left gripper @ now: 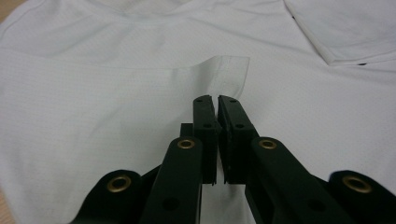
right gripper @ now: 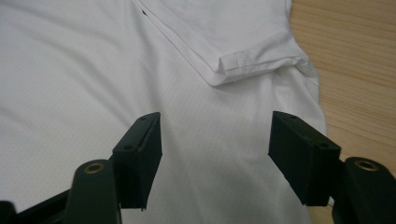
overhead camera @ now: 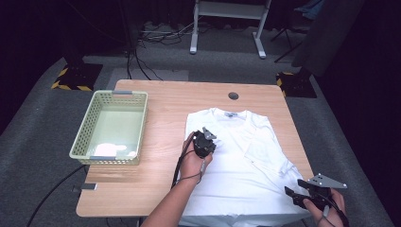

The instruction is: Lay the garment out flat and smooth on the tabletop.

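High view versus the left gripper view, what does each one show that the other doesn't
High view alone: the wooden table, a pale green basket at its left side, the person's left hand and the right gripper open at the shirt's lower right edge. Left gripper view alone: the left gripper seen up close, jaws nearly together, with a raised fold of fabric right at their tips; whether they pinch it is unclear. Both share the white T-shirt lying flat, its folded-in sleeve included.
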`<state>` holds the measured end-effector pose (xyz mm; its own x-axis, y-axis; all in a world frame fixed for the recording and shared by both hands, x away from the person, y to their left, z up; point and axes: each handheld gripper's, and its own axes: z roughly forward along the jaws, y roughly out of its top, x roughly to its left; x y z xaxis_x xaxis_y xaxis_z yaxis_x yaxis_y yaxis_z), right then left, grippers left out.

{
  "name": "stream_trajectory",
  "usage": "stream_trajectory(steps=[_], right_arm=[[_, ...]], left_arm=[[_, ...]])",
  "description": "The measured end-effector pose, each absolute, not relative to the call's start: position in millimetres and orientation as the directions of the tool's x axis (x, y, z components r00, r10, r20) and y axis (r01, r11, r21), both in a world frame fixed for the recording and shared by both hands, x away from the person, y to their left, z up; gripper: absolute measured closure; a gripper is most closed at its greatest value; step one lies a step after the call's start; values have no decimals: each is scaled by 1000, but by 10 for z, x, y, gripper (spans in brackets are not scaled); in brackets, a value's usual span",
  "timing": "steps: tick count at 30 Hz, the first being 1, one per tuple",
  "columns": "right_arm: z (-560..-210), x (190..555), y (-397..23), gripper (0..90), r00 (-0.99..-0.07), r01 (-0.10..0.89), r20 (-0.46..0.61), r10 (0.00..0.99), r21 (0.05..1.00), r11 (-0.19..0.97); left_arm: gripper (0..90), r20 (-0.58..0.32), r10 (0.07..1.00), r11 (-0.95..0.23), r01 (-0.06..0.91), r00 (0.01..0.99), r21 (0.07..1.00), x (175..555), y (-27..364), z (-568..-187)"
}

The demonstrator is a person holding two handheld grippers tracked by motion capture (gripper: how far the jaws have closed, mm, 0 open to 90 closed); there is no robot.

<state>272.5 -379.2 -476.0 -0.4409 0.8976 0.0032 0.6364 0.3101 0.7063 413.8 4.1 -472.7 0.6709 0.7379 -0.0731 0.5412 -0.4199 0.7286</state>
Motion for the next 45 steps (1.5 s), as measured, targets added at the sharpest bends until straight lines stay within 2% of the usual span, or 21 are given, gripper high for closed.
stream_trajectory(steps=[21,28,29,30,31,32,33,35,37,40,45], right_arm=[[-4683,2924,-3542,353,-494,602,-8,869,718,350],[-4665,2987,-3471,353,-510,594,-11,860,719,361],[-4661,3003,-3457,353,-514,594,-9,858,717,364],[-4658,3011,-3450,352,-515,593,-10,857,718,365],[-4658,3011,-3450,352,-515,593,-10,857,718,365],[-4653,3020,-3446,352,-517,593,-10,856,717,367],[-4650,3032,-3439,352,-517,592,-12,856,718,367],[-4640,3053,-3420,352,-519,589,-14,855,719,369],[-4627,3070,-3389,352,-523,586,-17,852,719,374],[-4625,3095,-3339,352,-532,583,-19,846,717,383],[-4644,3108,-3270,350,-552,576,-23,833,712,401]], left_arm=[[859,-100,800,-296,534,592,792,3956,837,-4272],[859,-62,863,-274,567,501,777,3833,1259,-4232],[856,-7,909,-264,591,416,762,3759,1422,-4237],[830,18,933,-247,604,359,758,3725,1508,-4251],[768,18,933,-247,604,359,758,3725,1508,-4251],[768,50,951,-235,605,306,760,3700,1586,-4274],[693,82,958,-240,610,275,755,3677,1652,-4292],[625,53,969,-193,603,243,774,3624,1722,-4310],[498,45,967,-186,578,250,795,3579,1719,-4303],[491,51,950,-225,560,308,797,3567,1636,-4305],[465,67,928,-285,583,366,761,3708,1488,-4439]])
